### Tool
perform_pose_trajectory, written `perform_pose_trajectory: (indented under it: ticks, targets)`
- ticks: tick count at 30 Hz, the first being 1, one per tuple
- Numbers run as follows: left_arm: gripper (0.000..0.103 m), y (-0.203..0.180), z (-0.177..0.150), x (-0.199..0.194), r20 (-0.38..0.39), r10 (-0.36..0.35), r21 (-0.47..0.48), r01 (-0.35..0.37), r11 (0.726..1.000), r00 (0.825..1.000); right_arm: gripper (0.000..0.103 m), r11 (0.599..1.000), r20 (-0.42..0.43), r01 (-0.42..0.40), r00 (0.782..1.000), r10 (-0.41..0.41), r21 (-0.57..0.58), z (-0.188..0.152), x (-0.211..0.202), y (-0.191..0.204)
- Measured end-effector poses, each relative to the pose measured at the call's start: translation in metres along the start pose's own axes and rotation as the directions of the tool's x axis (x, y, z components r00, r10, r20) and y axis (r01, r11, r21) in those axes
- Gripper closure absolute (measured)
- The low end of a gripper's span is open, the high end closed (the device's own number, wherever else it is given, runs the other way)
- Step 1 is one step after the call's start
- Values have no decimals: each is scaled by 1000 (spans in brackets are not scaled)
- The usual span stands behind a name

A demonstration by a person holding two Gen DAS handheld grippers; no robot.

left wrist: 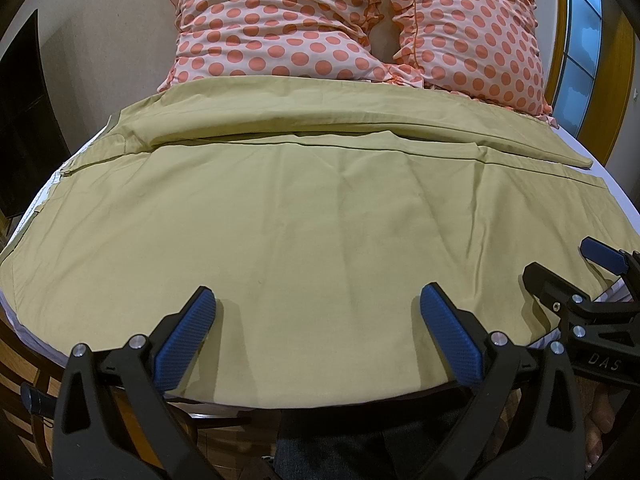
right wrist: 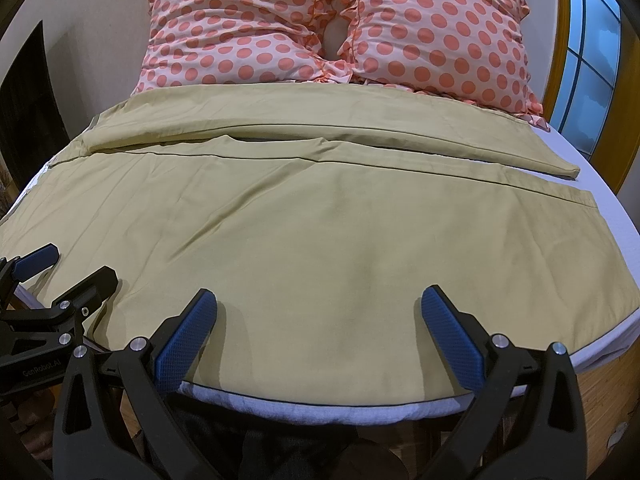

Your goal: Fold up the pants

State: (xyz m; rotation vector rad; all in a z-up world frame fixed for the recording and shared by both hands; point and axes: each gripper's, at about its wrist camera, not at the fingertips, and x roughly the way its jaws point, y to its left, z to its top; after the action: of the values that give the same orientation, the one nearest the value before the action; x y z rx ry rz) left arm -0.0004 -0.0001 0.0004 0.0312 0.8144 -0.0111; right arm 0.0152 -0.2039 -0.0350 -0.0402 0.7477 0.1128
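Khaki pants lie spread flat across the bed, the legs running left to right with the far leg behind the near one; they also fill the right wrist view. My left gripper is open and empty, just above the near edge of the fabric. My right gripper is open and empty over the near edge, to the right of the left one. The right gripper shows at the right edge of the left wrist view. The left gripper shows at the left edge of the right wrist view.
Two pink pillows with orange dots stand at the head of the bed behind the pants. The white mattress edge shows below the fabric. A window with a wooden frame is at the right, a dark doorway at the left.
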Motion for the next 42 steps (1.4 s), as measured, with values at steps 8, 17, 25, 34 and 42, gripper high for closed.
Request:
perform_pose_trajectory:
  ticks: [8,17,25,34,42]
  targets:
    - [2,0,0,0,1,0,0,0,1000,1000,1,1000,1,0,1000,0,0,0,0,-1]
    - [2,0,0,0,2,0,0,0,1000,1000,1,1000,2,0,1000,0,0,0,0,-1]
    - [2,0,0,0,3,0,0,0,1000,1000,1,1000,3,0,1000,0,0,0,-1,-1]
    - [2,0,0,0,2,0,0,0,1000,1000,1,1000,6,0,1000,0,-1,0,-2,1]
    - [2,0,-1,1,2,-11,12,11,1000,1000,1,1000,50,-4,999,5,-2,-2,-3,2]
